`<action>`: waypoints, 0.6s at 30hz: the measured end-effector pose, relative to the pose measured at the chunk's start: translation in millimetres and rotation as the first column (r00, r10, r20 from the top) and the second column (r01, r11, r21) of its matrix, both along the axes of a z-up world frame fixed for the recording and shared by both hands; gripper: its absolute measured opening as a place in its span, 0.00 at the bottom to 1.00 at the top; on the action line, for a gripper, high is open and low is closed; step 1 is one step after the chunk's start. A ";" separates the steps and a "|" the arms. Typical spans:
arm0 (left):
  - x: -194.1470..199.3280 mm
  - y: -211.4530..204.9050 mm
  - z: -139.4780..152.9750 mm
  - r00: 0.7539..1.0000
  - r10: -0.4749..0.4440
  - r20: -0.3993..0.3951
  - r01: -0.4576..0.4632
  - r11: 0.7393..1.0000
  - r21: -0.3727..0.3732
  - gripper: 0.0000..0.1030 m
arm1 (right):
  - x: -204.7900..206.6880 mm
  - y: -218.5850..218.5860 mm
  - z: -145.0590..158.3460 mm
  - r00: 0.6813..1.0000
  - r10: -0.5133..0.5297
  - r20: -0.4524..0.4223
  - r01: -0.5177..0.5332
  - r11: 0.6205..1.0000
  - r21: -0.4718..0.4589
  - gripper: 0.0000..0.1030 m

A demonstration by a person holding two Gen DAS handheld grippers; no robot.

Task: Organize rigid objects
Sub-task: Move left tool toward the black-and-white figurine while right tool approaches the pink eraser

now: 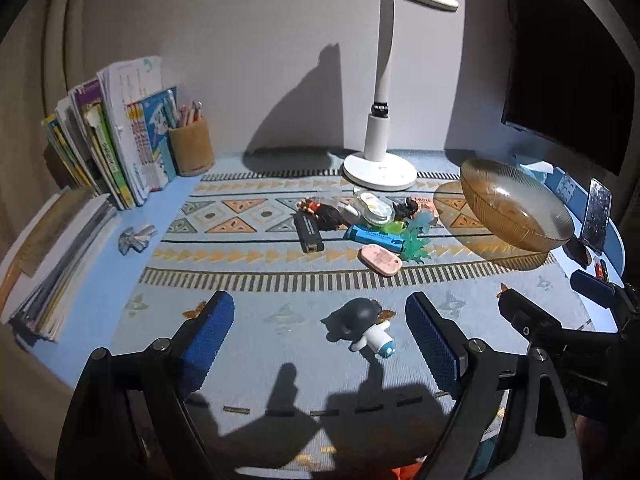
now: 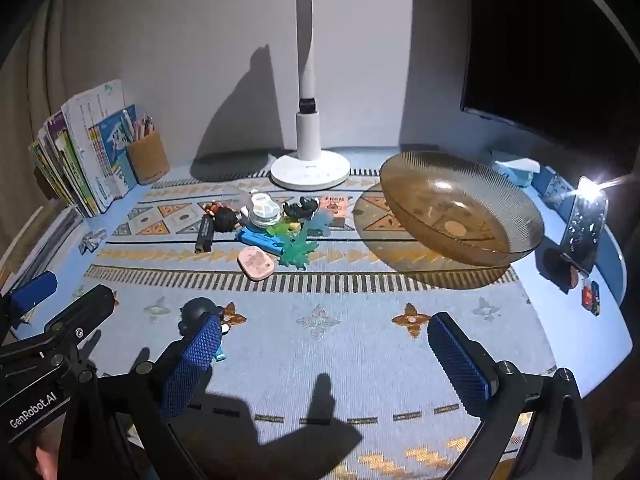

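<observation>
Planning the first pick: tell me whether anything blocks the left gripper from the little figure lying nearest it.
Nothing visible does. The toy figure lies alone on the mat, just ahead of the open left gripper. The cluttered pile sits farther back, well beyond it.

only clear text: "genrobot.ai", white on black, on the left gripper [image 2: 44, 312] body at 8 o'clock of the right wrist view. print on the book covers [image 2: 102, 148] at 9 o'clock, orange card [image 2: 335, 204] near centre and blue lighter [image 2: 262, 239]: too small to read.
</observation>
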State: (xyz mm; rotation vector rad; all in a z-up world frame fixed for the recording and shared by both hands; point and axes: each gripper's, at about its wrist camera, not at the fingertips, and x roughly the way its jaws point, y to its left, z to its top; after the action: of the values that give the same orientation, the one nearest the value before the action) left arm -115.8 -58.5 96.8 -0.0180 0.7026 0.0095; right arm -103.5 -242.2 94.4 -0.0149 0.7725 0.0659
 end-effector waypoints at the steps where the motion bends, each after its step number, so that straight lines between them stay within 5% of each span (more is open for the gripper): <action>1: 4.8 -0.8 -2.0 1.000 -0.007 -0.008 0.007 1.000 -0.002 0.84 | 4.7 -0.2 -2.5 1.000 -0.001 -0.008 0.001 1.000 0.000 1.00; 18: 67.7 -1.6 -40.2 0.994 -0.058 -0.090 0.055 0.998 -0.030 0.84 | 76.6 -5.8 -55.6 0.987 -0.009 -0.161 0.009 1.000 0.000 1.00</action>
State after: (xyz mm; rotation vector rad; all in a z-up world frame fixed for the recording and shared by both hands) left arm -48.2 -60.0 56.6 -0.0239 0.7940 -0.0539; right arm -26.9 -248.1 38.9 -0.0052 0.9338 0.0589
